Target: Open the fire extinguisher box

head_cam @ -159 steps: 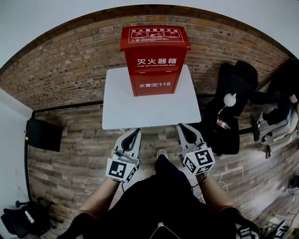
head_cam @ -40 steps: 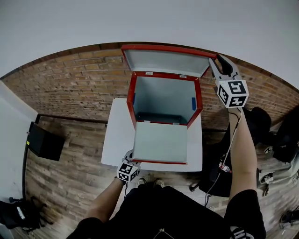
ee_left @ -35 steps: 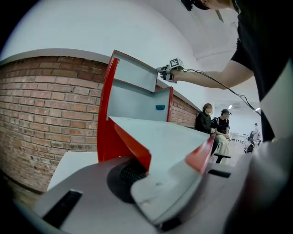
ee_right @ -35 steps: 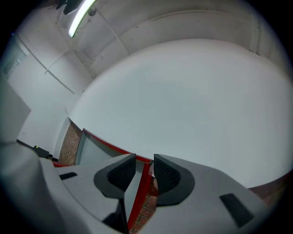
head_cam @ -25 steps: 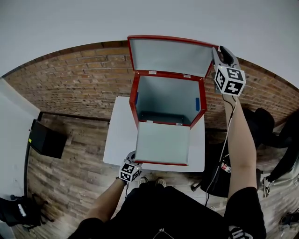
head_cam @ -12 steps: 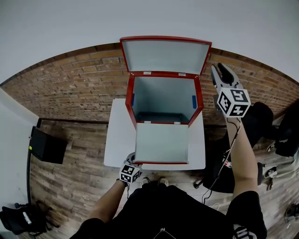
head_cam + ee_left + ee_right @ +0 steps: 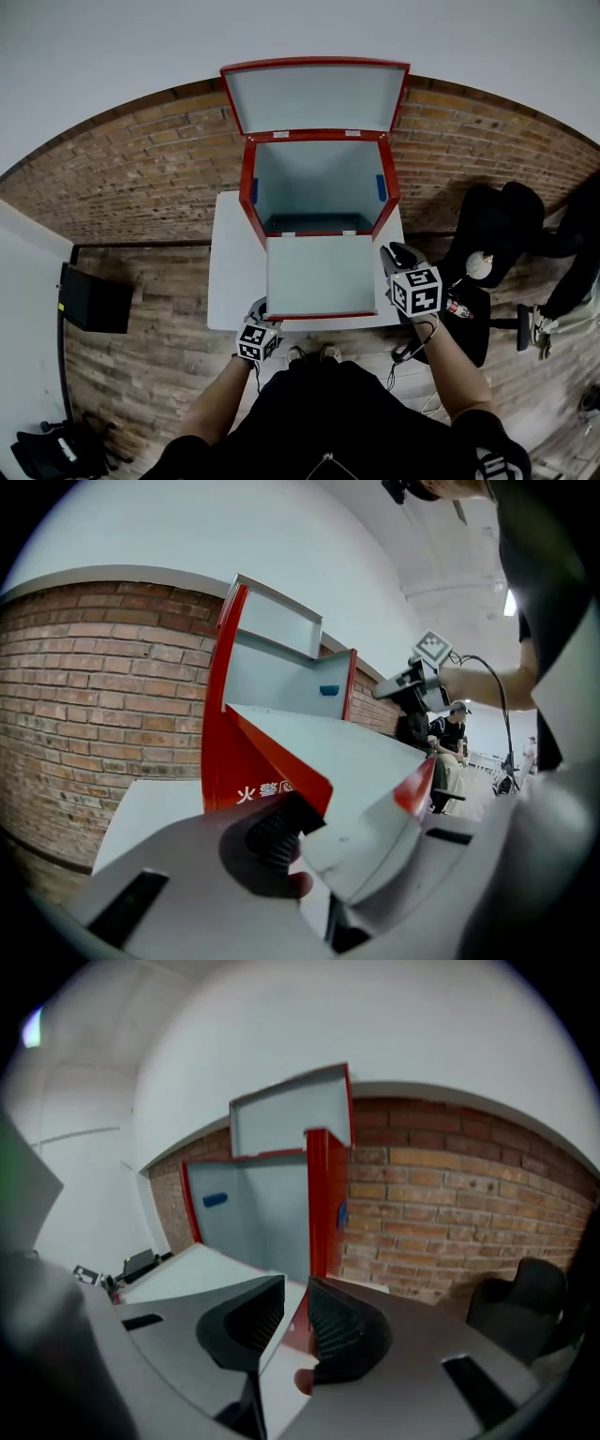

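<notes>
The red fire extinguisher box stands on a white table. Its top lid is raised and its front door lies folded down toward me. My left gripper is shut on the door's near left corner; in the left gripper view the grey panel sits between the jaws. My right gripper hangs low by the door's right edge. Its jaws have just been closing and a narrow gap remains. The door's red edge shows through the gap, and the pads press on nothing.
A brick wall runs behind the table. A black chair stands right of the table, and a person sits farther right. On the wooden floor, a black case lies at the left and a bag at the bottom left.
My right gripper has dropped from the raised lid's right corner to beside the folded-down door's right edge. The lid stays up. My left gripper has not moved.
</notes>
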Motion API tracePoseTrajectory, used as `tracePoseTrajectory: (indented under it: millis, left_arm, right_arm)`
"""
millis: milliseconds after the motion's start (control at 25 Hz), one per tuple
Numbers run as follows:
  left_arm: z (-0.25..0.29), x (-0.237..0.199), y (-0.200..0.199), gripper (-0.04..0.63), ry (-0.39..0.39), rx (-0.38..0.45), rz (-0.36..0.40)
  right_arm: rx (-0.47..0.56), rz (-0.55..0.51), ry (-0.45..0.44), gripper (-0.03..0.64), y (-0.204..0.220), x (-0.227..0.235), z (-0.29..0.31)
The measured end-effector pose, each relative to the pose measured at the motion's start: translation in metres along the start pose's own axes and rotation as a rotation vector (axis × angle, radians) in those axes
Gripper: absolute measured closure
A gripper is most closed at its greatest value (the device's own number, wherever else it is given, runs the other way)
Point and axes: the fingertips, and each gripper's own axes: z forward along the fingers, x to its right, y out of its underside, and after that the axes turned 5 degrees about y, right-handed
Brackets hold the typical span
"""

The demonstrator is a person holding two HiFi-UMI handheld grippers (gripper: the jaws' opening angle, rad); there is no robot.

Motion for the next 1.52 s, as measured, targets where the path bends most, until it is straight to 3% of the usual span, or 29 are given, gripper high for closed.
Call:
tracePoseTrajectory:
  millis: [160, 320, 440, 720, 1040, 1200, 1520]
  left_arm:
    - [0.001, 0.001, 0.001, 0.546, 0.011, -0.004, 0.009]
    - [0.000, 0.001, 0.000, 0.546, 0.019, -0.006, 0.022]
    - [0.001, 0.003, 0.003, 0.546, 0.025, -0.014, 0.027]
    - [-0.005, -0.007, 0.026, 0.546, 0.001, -0.070, 0.029]
    - [-0.038, -0.028, 0.073, 0.546, -0.067, -0.163, -0.023]
    - [-0.054, -0.029, 0.078, 0.546, -0.097, -0.149, -0.049]
    - [-0.068, -0.030, 0.052, 0.546, -0.129, -0.076, -0.048]
  right_arm:
    - [-0.181, 0.066, -0.054, 0.524, 0.075, -0.018, 0.018]
    - [-0.217, 0.144, -0.082, 0.528, 0.096, -0.033, 0.022]
    - [-0.211, 0.148, -0.052, 0.569, 0.099, -0.034, 0.024]
    - [-0.186, 0.187, -0.010, 0.586, 0.103, -0.032, 0.028]
    - [-0.070, 0.171, -0.057, 0.592, 0.119, -0.029, 0.047]
    - [-0.048, 0.160, -0.029, 0.592, 0.128, -0.026, 0.062]
    - [-0.025, 0.211, -0.003, 0.595, 0.138, -0.014, 0.100]
